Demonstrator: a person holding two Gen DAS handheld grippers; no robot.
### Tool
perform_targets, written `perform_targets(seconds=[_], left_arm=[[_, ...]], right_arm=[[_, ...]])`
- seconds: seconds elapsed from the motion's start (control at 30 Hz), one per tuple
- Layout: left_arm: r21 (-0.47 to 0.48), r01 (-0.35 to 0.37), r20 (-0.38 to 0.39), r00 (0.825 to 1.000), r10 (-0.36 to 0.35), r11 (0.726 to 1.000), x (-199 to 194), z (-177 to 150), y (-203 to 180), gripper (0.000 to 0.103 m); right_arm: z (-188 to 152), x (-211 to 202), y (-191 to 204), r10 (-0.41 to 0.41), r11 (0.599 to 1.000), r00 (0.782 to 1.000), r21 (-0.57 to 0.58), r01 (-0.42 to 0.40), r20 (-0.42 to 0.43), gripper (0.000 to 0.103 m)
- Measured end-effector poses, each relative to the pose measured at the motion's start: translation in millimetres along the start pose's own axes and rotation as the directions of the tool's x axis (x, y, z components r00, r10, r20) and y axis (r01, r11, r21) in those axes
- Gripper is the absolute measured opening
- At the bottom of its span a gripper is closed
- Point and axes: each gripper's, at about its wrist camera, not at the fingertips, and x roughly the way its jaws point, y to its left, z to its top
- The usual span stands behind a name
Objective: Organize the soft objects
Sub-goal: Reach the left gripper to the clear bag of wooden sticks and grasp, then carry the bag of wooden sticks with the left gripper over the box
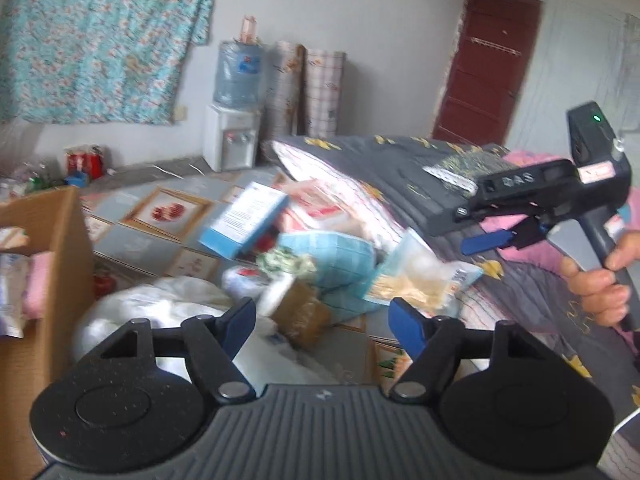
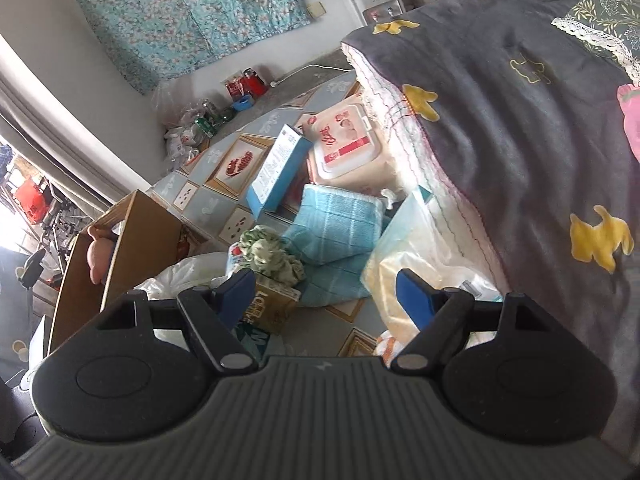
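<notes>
Left wrist view first: the left claw [image 1: 324, 322] stands wide open with nothing between its blue pads, hanging above a heap of soft goods on the patterned floor [image 1: 160, 236]. At twelve o'clock from the claw lies a folded teal towel [image 1: 340, 256], with a green crumpled cloth [image 1: 286, 262] at its nine o'clock side and a small brown carton [image 1: 300, 316] just under that. A blue and white box [image 1: 244, 222] tilts at eleven o'clock. A clear bag of pale contents [image 1: 420, 276] sits at one o'clock, against the grey bed cover [image 1: 532, 300]. A white plastic bag [image 1: 160, 312] spreads at nine o'clock, and beyond it stands an open cardboard box [image 1: 52, 256] with pink and white items inside. At three o'clock a hand [image 1: 600, 280] grips the right claw [image 1: 486, 240], whose blue fingers point toward the heap; from this side its spread is hard to judge.

Right wrist view: the right claw [image 2: 326, 300] is wide open and empty, above the same heap. The teal towel [image 2: 336, 232] is at twelve o'clock, the green crumpled cloth [image 2: 272, 256] at eleven, the brown carton [image 2: 272, 308] beside the left finger. A pink pack of wipes [image 2: 348, 144] lies far at twelve o'clock, next to the blue and white box [image 2: 276, 172]. The clear bag [image 2: 412, 256] is at one o'clock, touching the bed cover [image 2: 520, 140].
</notes>
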Motion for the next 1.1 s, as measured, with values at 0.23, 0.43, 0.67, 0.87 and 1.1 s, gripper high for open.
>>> perform_targets(seconds=[0.23, 0.43, 0.67, 0.87, 1.1], left_arm=[[-0.145, 0.117, -0.096, 0.987, -0.131, 0.983, 62.3, 1.1, -21.9, 0.061], [-0.191, 0.198, -0.181, 0.956, -0.232, 0.962, 117.3, 4.3, -43.4, 0.061], [-0.163, 0.206, -0.228, 0.943, -0.240, 0.965, 162.0, 6.0, -62.9, 0.064], [-0.216, 0.229, -0.252, 0.926, -0.281, 0.949, 178.3, 3.2, -58.7, 0.065], [-0.227, 0.287, -0.176, 0.928, -0.329, 0.931, 156.5, 11.8, -64.1, 0.064]], right_arm=[[27.5, 38.4, -32.1, -0.095, 0.995, 0.994, -0.029, 0.094, -0.052, 0.070], [38.9, 70.8, -50.3, -0.109, 0.993, 0.987, -0.064, 0.101, -0.122, 0.056], [36.7, 89.8, -62.1, -0.083, 0.993, 0.979, -0.094, 0.066, -0.188, 0.026], [32.1, 81.0, -71.7, 0.013, 1.000, 0.982, -0.001, -0.014, -0.191, 0.015], [32.3, 43.0, -59.6, 0.052, 0.999, 0.992, 0.020, -0.050, -0.115, 0.013]])
